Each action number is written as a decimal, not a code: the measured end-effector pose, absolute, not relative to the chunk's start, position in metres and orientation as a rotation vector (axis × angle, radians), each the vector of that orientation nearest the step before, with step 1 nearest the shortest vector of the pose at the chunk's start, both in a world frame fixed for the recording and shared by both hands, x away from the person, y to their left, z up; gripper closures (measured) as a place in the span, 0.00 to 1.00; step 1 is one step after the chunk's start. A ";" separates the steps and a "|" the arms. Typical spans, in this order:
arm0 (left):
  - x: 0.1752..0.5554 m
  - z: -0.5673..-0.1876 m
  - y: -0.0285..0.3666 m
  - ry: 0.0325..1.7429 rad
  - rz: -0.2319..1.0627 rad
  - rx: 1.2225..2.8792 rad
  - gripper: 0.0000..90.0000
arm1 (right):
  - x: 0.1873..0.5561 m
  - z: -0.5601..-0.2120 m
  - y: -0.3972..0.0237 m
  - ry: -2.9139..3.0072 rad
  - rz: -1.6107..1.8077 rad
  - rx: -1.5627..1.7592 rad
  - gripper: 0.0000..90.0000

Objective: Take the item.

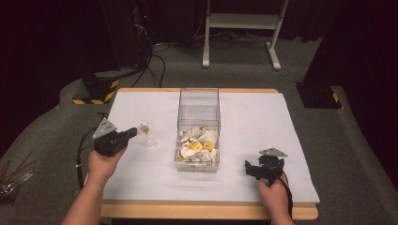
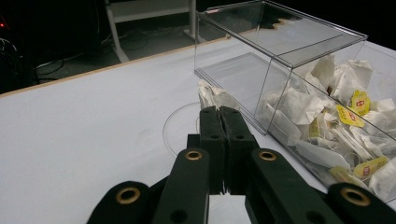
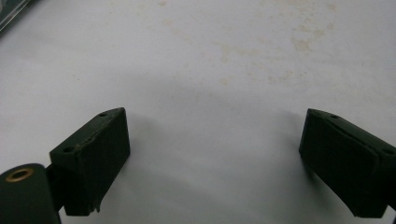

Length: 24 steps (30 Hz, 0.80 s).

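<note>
- Far left on the floor, beside the worktop (image 1: 141, 183), a few thin rods or tools (image 1: 14, 180) lie on the grey carpet (too small to name).
- Left of centre, the left tongs (image 1: 133, 132) are held by the person's left hand (image 1: 105, 161) over the white sheet, with a cable trailing back toward the forearm.
- From the left gripper view, the left tongs (image 2: 219, 112) have their jaws pressed together, and a white tea bag (image 2: 215, 97) shows just beyond the tips; whether the jaws pinch its edge or string cannot be told.
- Just beyond those tips in the high view, the tea bag (image 1: 143, 127) sits at a clear, shallow round dish (image 1: 149, 136), which rests on the worktop beside the box.
- At the centre stands a clear plastic box (image 1: 198, 101), long and rectangular, open toward the top; its near half holds a heap of white tea bags with yellow tags (image 1: 197, 146), while its far half is bare.
- Seen from the left gripper view, the box (image 2: 243, 77) is to the right of the dish (image 2: 180, 126), and the heap (image 2: 336, 121) presses against its clear wall.
- Right of the box, well apart from it, the right tongs (image 1: 247, 167) rest low on the sheet in the person's right hand (image 1: 274, 190).
- Their own view shows the right tongs (image 3: 212, 161) with jaws spread wide, nothing between them, above the faintly stained white surface.
</note>
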State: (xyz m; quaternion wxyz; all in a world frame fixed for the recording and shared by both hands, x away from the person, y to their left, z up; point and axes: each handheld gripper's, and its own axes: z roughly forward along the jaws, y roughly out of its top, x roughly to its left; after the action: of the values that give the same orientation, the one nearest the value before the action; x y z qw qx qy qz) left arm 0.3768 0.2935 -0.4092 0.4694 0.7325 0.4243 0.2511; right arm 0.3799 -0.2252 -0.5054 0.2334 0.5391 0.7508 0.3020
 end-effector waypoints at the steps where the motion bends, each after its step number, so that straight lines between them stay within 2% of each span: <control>1: 0.377 -0.409 0.293 1.040 0.614 1.799 0.98 | 0.380 -0.505 -0.225 2.062 0.830 1.480 0.09; 24: 0.388 -0.410 0.288 1.059 0.609 1.811 0.98 | 0.380 -0.505 -0.225 2.061 0.829 1.480 0.09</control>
State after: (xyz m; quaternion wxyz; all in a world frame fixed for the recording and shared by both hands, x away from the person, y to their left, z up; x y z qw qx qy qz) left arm 0.3880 0.2878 -0.4103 0.4604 0.7360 0.4303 0.2473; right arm 0.3799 -0.2251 -0.5055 0.2340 0.5391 0.7505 0.3021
